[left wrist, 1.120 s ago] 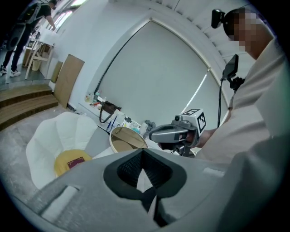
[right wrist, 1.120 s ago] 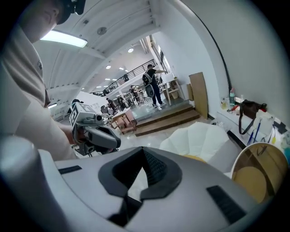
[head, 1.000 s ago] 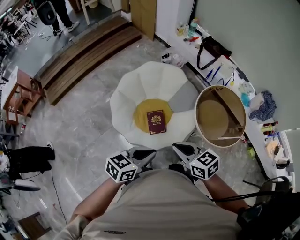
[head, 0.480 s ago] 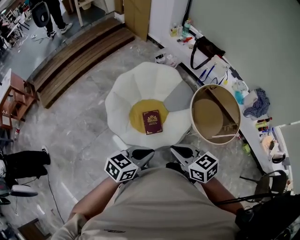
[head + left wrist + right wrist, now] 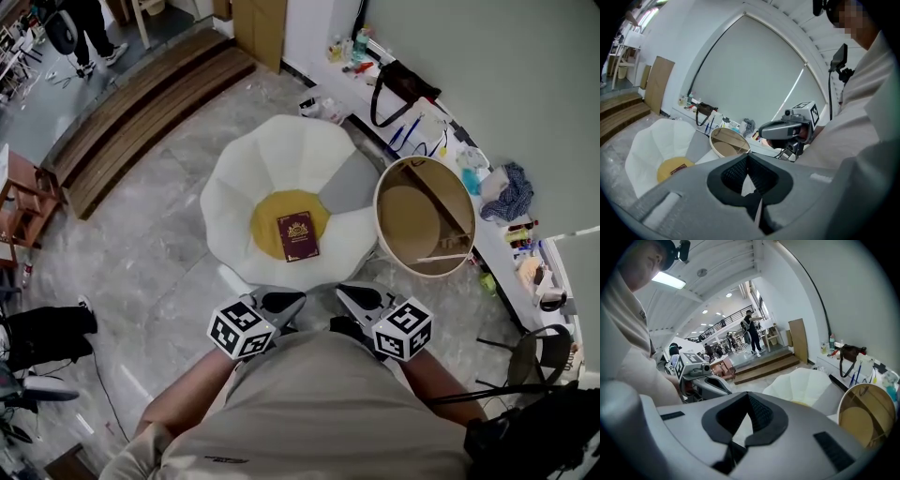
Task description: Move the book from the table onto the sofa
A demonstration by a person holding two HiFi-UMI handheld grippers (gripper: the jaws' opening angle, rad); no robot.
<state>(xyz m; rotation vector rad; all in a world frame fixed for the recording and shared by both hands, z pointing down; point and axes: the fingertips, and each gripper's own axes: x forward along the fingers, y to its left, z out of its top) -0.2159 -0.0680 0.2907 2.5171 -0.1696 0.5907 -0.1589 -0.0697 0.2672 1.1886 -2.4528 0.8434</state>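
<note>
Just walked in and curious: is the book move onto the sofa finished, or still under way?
Done, it seems: the book lies on the yellow cushion of the sofa, apart from the round table. In hand: nothing; the left gripper and right gripper sit near the person's body, jaws together, empty. Left: apparently nothing.

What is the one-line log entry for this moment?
book: lying on sofa seat | round table: beside sofa | left tool: shut, empty | right tool: shut, empty
</note>
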